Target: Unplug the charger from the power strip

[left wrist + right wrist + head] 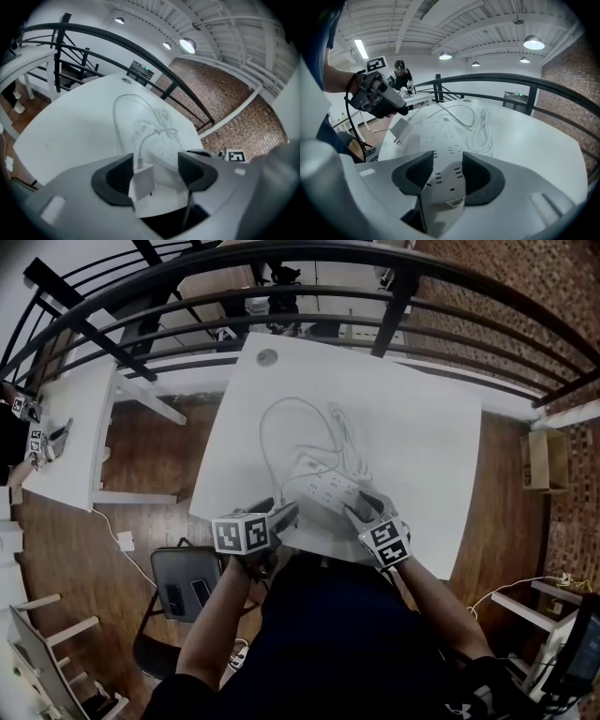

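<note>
Charger (142, 182), small white block with cable (140, 152), between spread left fingers (117, 176), right fingers (417, 172) pinching power strip (440, 183)

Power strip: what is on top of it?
The power strip shows only empty sockets; the charger is clear of it, prongs bare. The jaws of the right gripper cover its near end's sides.

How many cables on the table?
2. Thin charger cable, looped behind the strip; strip's thick cord, bundled beside it on the right. None seems hidden.
</note>
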A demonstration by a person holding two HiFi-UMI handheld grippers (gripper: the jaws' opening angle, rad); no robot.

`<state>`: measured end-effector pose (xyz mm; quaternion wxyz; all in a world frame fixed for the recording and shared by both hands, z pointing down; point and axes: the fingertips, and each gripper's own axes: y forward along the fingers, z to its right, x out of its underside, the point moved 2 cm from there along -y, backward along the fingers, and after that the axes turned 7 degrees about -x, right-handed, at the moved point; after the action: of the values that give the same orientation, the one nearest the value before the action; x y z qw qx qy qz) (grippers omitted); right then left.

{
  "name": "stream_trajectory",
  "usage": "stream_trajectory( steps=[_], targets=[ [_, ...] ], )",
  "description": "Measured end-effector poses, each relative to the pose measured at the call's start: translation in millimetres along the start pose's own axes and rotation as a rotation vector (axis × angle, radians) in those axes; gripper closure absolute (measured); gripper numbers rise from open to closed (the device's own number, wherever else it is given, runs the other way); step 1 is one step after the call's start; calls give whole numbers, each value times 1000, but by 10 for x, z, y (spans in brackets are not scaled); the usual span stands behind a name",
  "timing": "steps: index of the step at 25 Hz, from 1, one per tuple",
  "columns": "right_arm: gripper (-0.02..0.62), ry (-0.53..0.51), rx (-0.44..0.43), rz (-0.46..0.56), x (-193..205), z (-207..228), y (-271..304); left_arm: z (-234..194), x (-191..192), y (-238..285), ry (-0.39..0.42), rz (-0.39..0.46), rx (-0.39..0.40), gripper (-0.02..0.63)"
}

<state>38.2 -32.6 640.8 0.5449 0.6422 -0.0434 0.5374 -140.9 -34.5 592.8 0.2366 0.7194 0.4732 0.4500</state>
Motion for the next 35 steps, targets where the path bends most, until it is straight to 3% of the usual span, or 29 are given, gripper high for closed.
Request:
stream_trajectory(
  steps=[3, 13, 16, 17, 18, 19, 22, 27, 31, 35],
  targets=[
    [396, -7, 1, -7, 33, 13, -4, -21, -119, -100, -4, 41, -8, 307],
    [397, 6, 15, -2, 42, 21, 31, 268, -320, -309, 19, 113, 89, 309],
    [400, 30, 18, -40, 30, 36, 26, 459, -400, -425, 73, 150, 109, 363],
    [432, 34, 18, -58, 40, 60, 18, 536, -420, -460, 93, 165, 120, 392],
    [502, 37, 18, -64, 27, 84, -7, 616, -436, -493, 112, 180, 134, 427],
    [534, 40, 19, -48, -34, 103, -54, 698, -447, -524, 128, 192, 153, 456],
    [551, 48, 33, 64, -393, 130, -283, 907, -469, -599, 170, 218, 206, 499],
    [574, 116, 40, 247, -997, 111, -838, 1129, -535, -722, 270, 283, 222, 576],
    [583, 141, 42, 398, -1397, 51, -1319, 1387, -685, -918, 429, 440, 218, 600],
    [584, 140, 32, 529, -1765, -93, -1679, 1683, -828, -1165, 533, 574, 228, 600]
  ],
)
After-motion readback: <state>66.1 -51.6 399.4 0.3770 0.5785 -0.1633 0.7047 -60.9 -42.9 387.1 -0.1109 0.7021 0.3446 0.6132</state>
